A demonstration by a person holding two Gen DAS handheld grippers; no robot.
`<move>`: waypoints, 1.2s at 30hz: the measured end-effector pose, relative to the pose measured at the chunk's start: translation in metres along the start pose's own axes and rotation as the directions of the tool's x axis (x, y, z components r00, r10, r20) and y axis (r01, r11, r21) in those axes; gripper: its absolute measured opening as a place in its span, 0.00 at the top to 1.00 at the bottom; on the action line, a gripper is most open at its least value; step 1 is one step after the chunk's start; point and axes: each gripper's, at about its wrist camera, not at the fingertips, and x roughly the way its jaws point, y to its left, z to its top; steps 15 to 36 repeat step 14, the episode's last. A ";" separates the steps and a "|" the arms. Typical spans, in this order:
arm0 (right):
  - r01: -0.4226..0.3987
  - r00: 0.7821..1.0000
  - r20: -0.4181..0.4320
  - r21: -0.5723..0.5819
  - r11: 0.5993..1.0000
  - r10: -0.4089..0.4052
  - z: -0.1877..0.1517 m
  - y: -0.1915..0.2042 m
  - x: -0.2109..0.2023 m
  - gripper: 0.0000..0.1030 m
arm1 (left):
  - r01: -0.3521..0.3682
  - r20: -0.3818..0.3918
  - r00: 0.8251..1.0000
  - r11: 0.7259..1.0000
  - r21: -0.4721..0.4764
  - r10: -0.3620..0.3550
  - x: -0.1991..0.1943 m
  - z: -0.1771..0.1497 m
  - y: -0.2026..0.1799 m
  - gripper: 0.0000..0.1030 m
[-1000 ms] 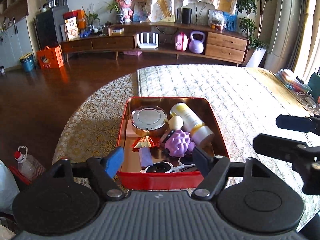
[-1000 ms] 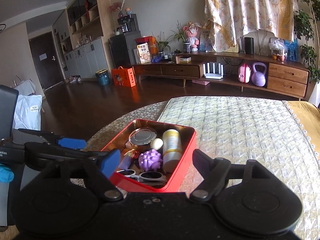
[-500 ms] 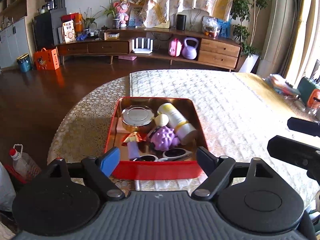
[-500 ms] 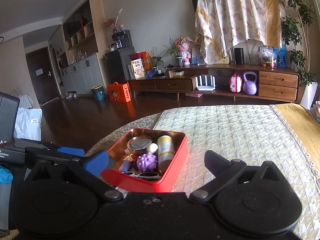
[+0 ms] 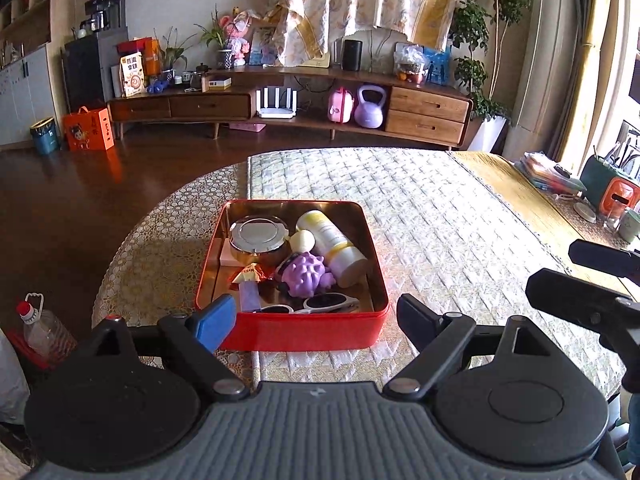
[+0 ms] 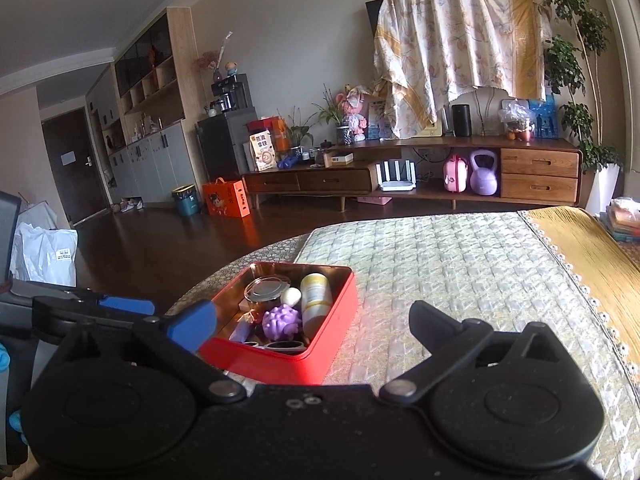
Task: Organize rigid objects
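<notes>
Left gripper (image 5: 312, 318) hangs wide open, empty, just short of the red tin (image 5: 304, 330) on the tabletop (image 5: 460, 240) — jar, bottle, purple toy, sunglasses packed inside, seemingly sorted. Right gripper (image 6: 314, 326) — equally spread, holding nothing.

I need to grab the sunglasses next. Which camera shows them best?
The left wrist view: the white sunglasses lie by the red tin's near wall, both lenses visible. The right wrist view shows only a sliver.

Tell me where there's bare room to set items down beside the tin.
Free: the quilted cloth right of and beyond the red tin. The tin's inside is crowded; only a narrow floor strip along its left wall is bare.
</notes>
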 end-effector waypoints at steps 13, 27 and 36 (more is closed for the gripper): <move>0.022 1.000 -0.003 0.030 0.999 -0.022 -0.005 -0.008 -0.006 0.00 | -0.019 -0.006 1.000 1.000 0.008 0.019 -0.005 -0.006 -0.010 0.15; 0.030 1.000 -0.003 0.037 0.999 -0.030 -0.005 -0.010 -0.007 0.00 | -0.021 -0.007 1.000 1.000 0.008 0.021 -0.005 -0.006 -0.010 0.15; 0.030 1.000 -0.003 0.037 0.999 -0.030 -0.005 -0.010 -0.007 0.00 | -0.021 -0.007 1.000 1.000 0.008 0.021 -0.005 -0.006 -0.010 0.15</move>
